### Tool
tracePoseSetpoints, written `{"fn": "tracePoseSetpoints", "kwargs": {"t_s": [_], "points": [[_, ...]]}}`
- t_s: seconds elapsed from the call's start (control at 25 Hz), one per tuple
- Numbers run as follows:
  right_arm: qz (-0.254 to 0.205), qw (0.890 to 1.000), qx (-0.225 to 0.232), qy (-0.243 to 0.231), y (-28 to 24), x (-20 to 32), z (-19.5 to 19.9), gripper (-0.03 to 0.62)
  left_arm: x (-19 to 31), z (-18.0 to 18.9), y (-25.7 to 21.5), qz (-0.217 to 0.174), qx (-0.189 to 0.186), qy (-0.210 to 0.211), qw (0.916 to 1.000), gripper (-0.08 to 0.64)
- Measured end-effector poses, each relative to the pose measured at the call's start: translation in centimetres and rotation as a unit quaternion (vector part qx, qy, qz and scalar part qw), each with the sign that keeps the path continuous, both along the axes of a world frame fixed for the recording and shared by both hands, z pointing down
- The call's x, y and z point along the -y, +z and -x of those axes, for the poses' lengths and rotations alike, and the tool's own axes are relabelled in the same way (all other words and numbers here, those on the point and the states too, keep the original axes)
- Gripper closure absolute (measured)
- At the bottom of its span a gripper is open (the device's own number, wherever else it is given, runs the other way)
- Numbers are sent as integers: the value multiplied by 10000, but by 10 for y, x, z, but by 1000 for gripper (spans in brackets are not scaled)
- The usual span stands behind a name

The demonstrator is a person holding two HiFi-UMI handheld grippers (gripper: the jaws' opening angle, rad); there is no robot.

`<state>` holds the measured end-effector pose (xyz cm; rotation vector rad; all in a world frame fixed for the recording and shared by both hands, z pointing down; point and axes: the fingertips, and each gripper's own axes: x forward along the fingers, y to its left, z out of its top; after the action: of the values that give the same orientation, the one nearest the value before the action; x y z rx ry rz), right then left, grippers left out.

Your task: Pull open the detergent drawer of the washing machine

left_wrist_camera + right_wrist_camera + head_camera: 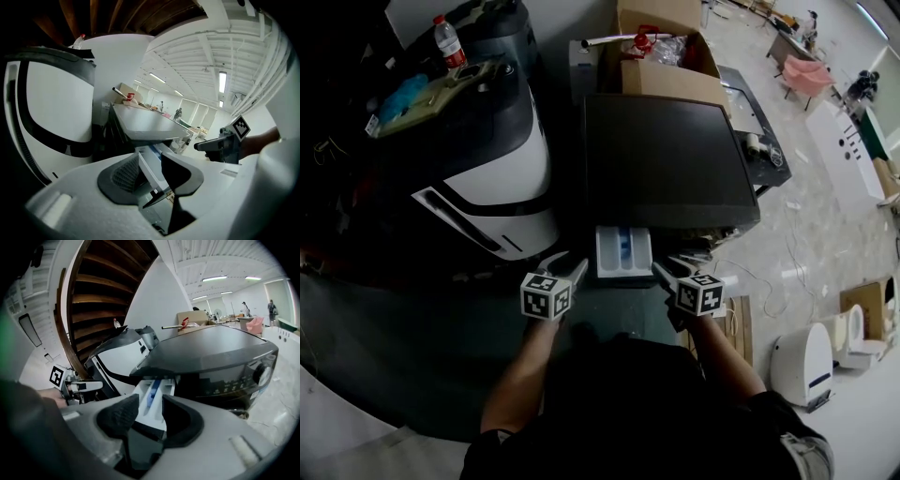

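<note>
The washing machine [666, 159] has a dark flat top, and its white detergent drawer [623, 253] with a blue insert stands pulled out from the front. In the head view my left gripper [567, 265] hovers just left of the drawer and my right gripper [673, 269] just right of it. Both are open and hold nothing. In the left gripper view the drawer [146, 165] shows beyond the parted jaws of the left gripper [150, 173]. The right gripper view shows the drawer [157, 397] ahead of the right gripper [150, 411], apart from its pads.
A white and black rounded machine [487, 187] stands left of the washer, with a water bottle [447, 39] on top. A cardboard box [666, 56] sits behind the washer. A small white appliance [802, 361] and cables lie on the floor at right.
</note>
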<state>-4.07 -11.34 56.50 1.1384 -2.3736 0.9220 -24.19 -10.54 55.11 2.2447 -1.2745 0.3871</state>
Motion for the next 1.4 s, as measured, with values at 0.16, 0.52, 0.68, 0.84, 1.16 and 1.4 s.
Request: {"fn": "tracePoseSetpoints", "kwargs": {"t_s": [0.16, 0.52, 0.68, 0.84, 1.16, 1.4], "points": [[-100, 9999, -35, -97, -13, 9, 21, 437, 15, 9, -20, -239, -46, 50, 9997, 417], [-206, 9980, -373, -477, -19, 5, 48, 448, 38, 32, -60, -734, -338, -96, 9967, 463], [-305, 9970, -377, -604, -26, 13, 50, 465, 46, 39, -72, -835, -389, -296, 9953, 480], [-435, 9965, -119, -707, -38, 31, 43, 477, 60, 36, -82, -927, -301, -502, 9940, 485], [-672, 9925, -2, -1019, -51, 66, -15, 495, 83, -12, -105, -1047, -94, -831, 9910, 494], [-889, 9892, 276, -1134, -68, 100, -64, 546, 94, -66, -119, -1098, 24, -929, 9896, 500]]}}
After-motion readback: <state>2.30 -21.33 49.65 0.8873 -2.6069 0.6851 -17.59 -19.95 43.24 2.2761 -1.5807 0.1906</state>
